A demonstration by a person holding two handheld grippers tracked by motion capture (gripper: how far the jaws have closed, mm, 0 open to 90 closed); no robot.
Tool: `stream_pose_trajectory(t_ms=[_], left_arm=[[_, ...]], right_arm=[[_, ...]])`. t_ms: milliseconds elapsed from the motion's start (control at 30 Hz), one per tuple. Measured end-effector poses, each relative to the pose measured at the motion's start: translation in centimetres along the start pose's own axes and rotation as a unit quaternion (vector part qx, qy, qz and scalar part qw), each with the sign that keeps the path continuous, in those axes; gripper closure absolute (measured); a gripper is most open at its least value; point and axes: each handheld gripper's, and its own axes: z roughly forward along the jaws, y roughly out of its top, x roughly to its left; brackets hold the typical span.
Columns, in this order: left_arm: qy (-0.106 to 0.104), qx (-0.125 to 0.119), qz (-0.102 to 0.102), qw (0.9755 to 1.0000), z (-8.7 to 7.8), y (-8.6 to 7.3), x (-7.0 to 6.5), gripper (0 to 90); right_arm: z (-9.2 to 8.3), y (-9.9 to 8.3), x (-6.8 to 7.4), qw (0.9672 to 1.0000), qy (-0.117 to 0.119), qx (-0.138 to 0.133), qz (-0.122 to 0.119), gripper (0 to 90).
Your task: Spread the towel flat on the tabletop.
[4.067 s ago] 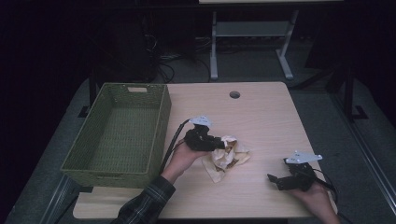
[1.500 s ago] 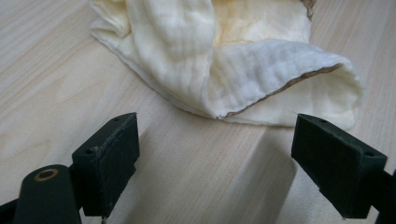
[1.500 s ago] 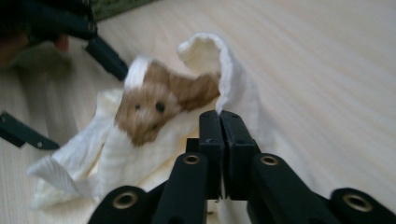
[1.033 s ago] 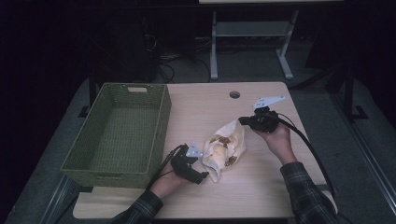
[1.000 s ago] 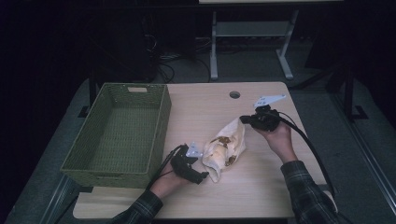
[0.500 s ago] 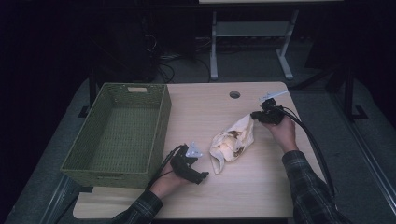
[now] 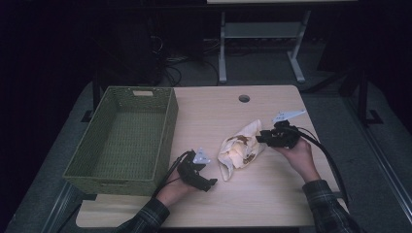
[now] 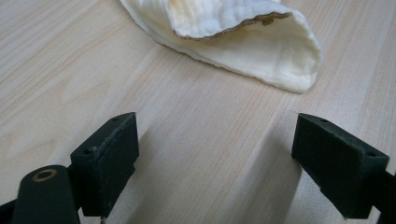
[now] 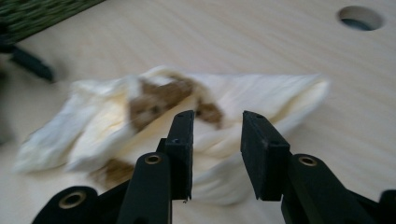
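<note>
A crumpled cream cloth with brown patches (image 7: 240, 150) lies on the wooden table (image 7: 272, 194) between my two grippers. My left gripper (image 7: 210, 183) rests near the front edge, just left of the cloth. In the left gripper view (image 8: 215, 140) its jaws stand wide open over bare wood, with the cloth's folded edge (image 8: 233, 42) ahead of them. My right gripper (image 7: 261, 138) sits at the cloth's far right corner. Its jaws (image 9: 217, 126) have just been opening and stand apart over the cloth (image 9: 140, 112), with nothing pinched between the pads.
An empty green woven basket (image 7: 167, 133) stands at the left side of the table, and its corner (image 9: 37, 11) appears in the right gripper view. A round cable hole (image 7: 244, 98) lies at the back of the table. A metal stand (image 7: 257, 34) stands on the dark floor beyond.
The right gripper, shut on the cloth's corner and held high a second ago, has come down toward me and let go. The cloth has dropped into a heap. The left gripper stayed put.
</note>
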Motion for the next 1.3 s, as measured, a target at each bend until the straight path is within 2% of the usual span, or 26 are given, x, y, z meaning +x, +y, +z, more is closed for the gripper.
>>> stream_pose_trajectory(t_ms=[67,100,133,167,200,300,433,467,500,533,567,633,667,767,800,833,867,933,1033,1167,1233,1300], left_arm=[[-0.002,0.0,-0.005,1.0,0.0,0.0,-0.1,13.8],[-0.001,0.004,0.0,1.0,0.0,0.0,0.0,13.8],[-0.001,0.005,0.0,1.0,0.0,0.0,0.0,13.8],[-0.001,0.005,0.0,1.0,0.0,0.0,0.0,13.8],[-0.001,0.005,0.0,1.0,0.0,0.0,0.0,13.7],[-0.001,0.005,0.0,1.0,0.0,0.0,0.0,13.7],[-0.001,0.005,0.0,1.0,0.0,0.0,0.0,13.8],[-0.001,0.005,0.0,1.0,0.0,0.0,0.0,13.7],[-0.001,0.005,0.0,1.0,0.0,0.0,0.0,13.7],[-0.001,0.005,0.0,1.0,0.0,0.0,0.0,13.8],[-0.001,0.005,0.0,1.0,0.0,0.0,0.0,13.8],[-0.001,0.005,0.0,1.0,0.0,0.0,0.0,13.8],[0.0,0.006,-0.001,1.0,0.0,0.0,0.0,13.9],[0.002,0.011,-0.005,0.9999,-0.1,0.3,0.1,15.6],[-0.002,0.013,-0.013,0.9998,-0.1,0.4,0.1,16.1],[-0.005,0.009,-0.018,0.9998,-0.2,0.6,0.2,16.0],[-0.007,-0.008,-0.021,0.9997,-0.5,0.9,0.0,16.5],[-0.009,-0.016,-0.02,0.9996,-0.7,1.1,-0.2,18.2],[-0.035,-0.037,-0.024,0.9984,-0.9,1.7,-1.1,24.7],[-0.054,-0.045,-0.007,0.9975,-0.3,2.4,-2.6,32.4],[-0.054,-0.04,0.008,0.9977,0.1,2.6,-3.0,35.2],[-0.054,-0.04,0.009,0.9977,0.7,2.8,-3.3,37.9]], right_arm=[[-0.1,-0.3,0.5,1.0,0.009,-0.001,0.001,63.7],[-0.1,-0.5,0.9,0.9998,0.02,-0.002,0.005,63.4],[-0.2,-0.8,1.7,0.9994,0.035,-0.006,-0.002,62.2],[-0.2,-0.8,1.7,0.9994,0.035,-0.006,-0.002,62.2],[-0.2,-0.8,2.4,0.9985,0.053,-0.012,-0.003,61.3],[-0.1,-0.7,2.9,0.9976,0.066,-0.019,0.002,60.3],[1.1,-0.6,3.3,0.9975,0.068,-0.016,0.008,59.8],[2.1,-0.7,3.3,0.9977,0.067,-0.001,0.011,59.9],[2.1,-0.7,3.3,0.9977,0.067,-0.001,0.011,59.9],[3.0,-0.7,3.5,0.9974,0.07,0.011,0.012,68.0],[3.0,-0.7,3.5,0.9974,0.07,0.011,0.012,68.0],[3.3,-0.7,3.9,0.9974,0.07,0.014,0.005,83.3],[3.1,-0.7,4.1,0.9977,0.066,0.015,-0.009,87.1],[2.5,-0.7,4.2,0.9978,0.064,0.012,-0.017,87.9],[2.2,-0.6,4.3,0.9979,0.063,0.009,-0.017,87.9],[1.9,-0.7,4.2,0.998,0.06,0.007,-0.018,87.9],[1.4,-0.7,4.1,0.9981,0.059,0.003,-0.017,87.9],[1.2,-0.8,4.0,0.9981,0.058,0.001,-0.019,87.9],[0.9,-0.9,3.8,0.9984,0.054,-0.001,-0.018,87.9],[0.2,-0.8,3.7,0.9986,0.05,-0.009,-0.015,88.3],[-0.2,-0.7,3.5,0.9987,0.046,-0.012,-0.016,88.4],[-0.6,-0.7,3.3,0.9988,0.043,-0.016,-0.018,88.4]])
